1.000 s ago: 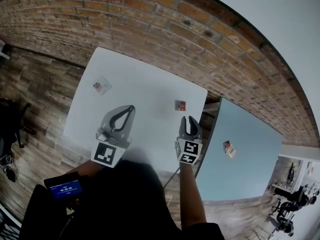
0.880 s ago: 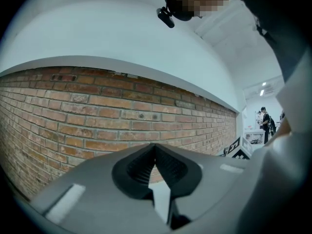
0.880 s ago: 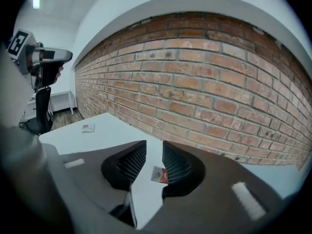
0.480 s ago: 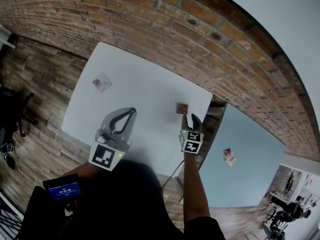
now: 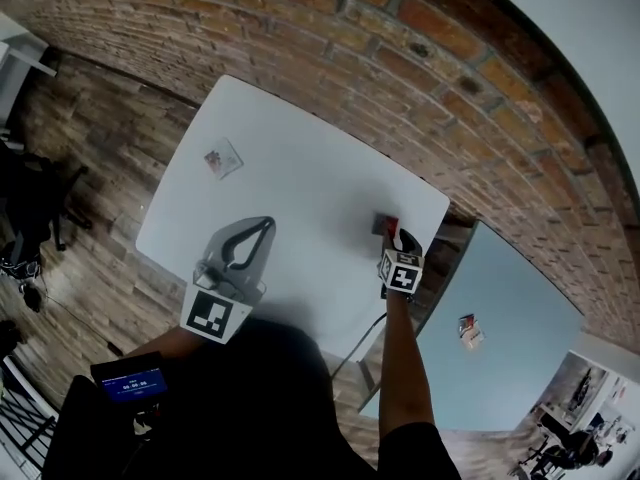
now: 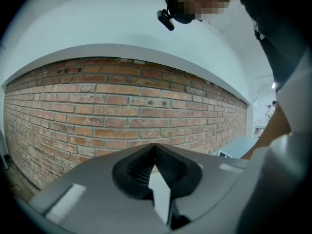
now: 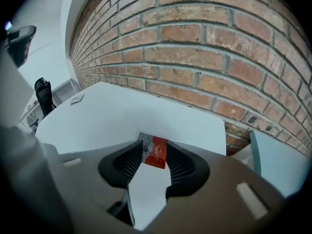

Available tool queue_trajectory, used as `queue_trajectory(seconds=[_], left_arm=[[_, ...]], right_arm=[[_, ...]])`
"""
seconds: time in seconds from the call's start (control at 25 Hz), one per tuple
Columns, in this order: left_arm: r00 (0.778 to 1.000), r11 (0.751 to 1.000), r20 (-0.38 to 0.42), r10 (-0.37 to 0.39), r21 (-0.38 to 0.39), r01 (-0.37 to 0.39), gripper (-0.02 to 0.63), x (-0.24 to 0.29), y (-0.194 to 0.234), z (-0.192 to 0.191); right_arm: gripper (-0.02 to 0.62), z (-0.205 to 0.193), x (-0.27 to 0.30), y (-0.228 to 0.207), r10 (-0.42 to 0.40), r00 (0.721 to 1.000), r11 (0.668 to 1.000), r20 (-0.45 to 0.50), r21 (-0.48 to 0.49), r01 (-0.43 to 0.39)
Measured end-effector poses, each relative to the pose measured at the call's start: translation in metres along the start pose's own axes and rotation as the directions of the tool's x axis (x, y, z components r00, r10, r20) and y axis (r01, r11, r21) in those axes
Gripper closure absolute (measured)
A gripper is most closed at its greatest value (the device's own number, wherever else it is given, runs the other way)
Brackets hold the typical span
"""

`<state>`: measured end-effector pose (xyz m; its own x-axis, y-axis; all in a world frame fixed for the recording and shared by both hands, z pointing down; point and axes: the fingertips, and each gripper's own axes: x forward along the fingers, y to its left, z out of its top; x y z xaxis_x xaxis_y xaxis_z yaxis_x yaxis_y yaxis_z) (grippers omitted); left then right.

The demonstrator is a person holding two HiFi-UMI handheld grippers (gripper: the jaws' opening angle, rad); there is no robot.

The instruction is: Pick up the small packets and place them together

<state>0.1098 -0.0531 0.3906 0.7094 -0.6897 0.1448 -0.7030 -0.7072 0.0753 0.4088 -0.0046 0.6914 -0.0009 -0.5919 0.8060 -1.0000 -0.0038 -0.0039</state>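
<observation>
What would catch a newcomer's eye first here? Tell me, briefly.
The red packet near the right edge of the white table, lying between the jaws of the right gripper, which have just been opening. Next, a second packet alone near the left edge, and the brick wall behind. The left gripper hangs shut over the near edge.

packet [image 7: 155, 153] red, silver — table [image 5: 300, 173] white

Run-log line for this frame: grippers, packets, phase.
left gripper: shut, empty | right gripper: jaws have just been opening, red packet between them, not gripped | second packet: apart on white table | phase: pre-grasp
</observation>
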Motion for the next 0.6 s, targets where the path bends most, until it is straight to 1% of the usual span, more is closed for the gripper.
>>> queue_trajectory(seconds=[0.12,0.24,0.4,0.52,0.56,0.6], left_arm=[[1.000,1.000,-0.010,0.005,0.000,-0.005,0.606,-0.001,0.001,-0.003],[1.000,1.000,-0.017,0.001,0.001,-0.001,0.606,-0.001,-0.001,-0.005],[1.000,1.000,-0.024,0.002,0.003,-0.002,0.606,-0.001,-0.005,-0.009],[0.999,1.000,-0.032,0.008,0.006,-0.008,0.606,-0.002,-0.007,-0.011],[0.999,1.000,-0.032,0.010,0.004,-0.010,0.606,-0.002,-0.007,-0.011],[0.999,1.000,-0.033,0.011,0.003,-0.010,0.606,-0.003,-0.005,-0.011]], right_arm=[[0.435,-0.007,0.010,0.004,0.015,0.999,1.000,-0.034,0.001,-0.015],[0.419,-0.015,0.017,0.002,0.021,0.998,0.999,-0.058,0.035,-0.019],[0.413,-0.023,0.022,-0.004,0.024,0.996,0.997,-0.081,0.080,-0.018],[0.416,-0.027,0.024,-0.010,0.018,0.996,0.994,-0.093,0.109,-0.008],[0.424,-0.028,0.024,-0.010,0.016,0.996,0.993,-0.093,0.117,-0.004],[0.445,-0.027,0.024,-0.009,0.013,0.995,0.993,-0.095,0.122,-0.002]])
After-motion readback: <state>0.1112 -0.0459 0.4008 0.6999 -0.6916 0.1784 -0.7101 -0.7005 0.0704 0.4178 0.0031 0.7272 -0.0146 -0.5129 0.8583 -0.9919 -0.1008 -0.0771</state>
